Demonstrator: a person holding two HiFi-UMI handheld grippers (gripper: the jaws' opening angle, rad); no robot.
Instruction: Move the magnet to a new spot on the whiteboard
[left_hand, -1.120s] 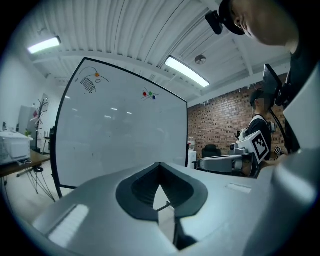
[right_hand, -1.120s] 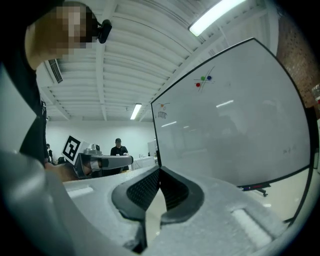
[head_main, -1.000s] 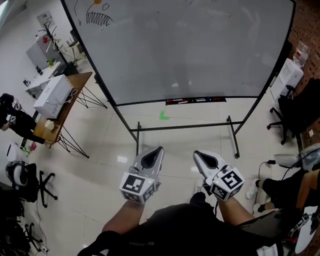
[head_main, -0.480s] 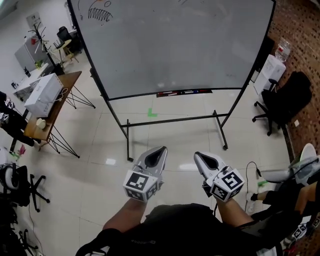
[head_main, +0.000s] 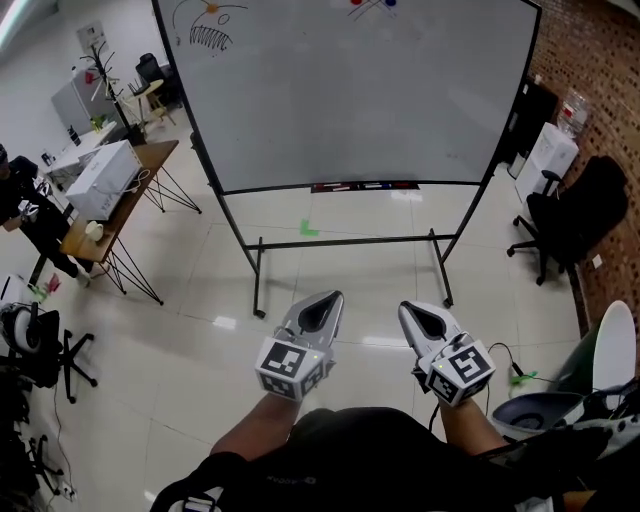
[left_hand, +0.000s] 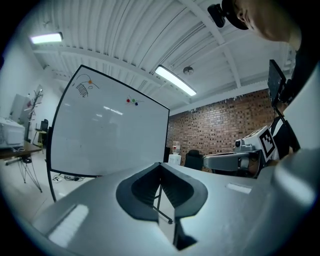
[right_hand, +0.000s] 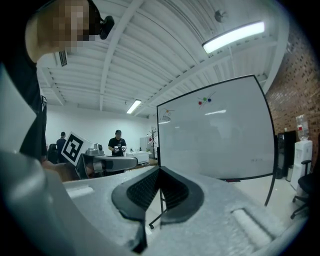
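Note:
The whiteboard (head_main: 360, 95) stands on its wheeled frame across the floor ahead of me. Small magnets cluster near its top edge, a red one (head_main: 355, 3) and a blue one (head_main: 388, 3). They also show in the left gripper view as the red magnet (left_hand: 128, 100), and in the right gripper view as the red magnet (right_hand: 201, 103) beside the blue magnet (right_hand: 209, 100). My left gripper (head_main: 322, 300) and right gripper (head_main: 412, 310) hang low by my waist, far from the board. Both are shut with nothing between the pads.
A wooden table (head_main: 150, 160) carrying a white box (head_main: 103, 180) stands at the left. A black office chair (head_main: 575, 215) and a white cabinet (head_main: 550, 150) sit by the brick wall at the right. Green tape (head_main: 308, 228) marks the floor under the board. A person (right_hand: 118, 142) stands far behind.
The view has tilted up a little, so the magnets at the board's top edge now show. Both grippers stay shut and low, shifted slightly right in the picture.

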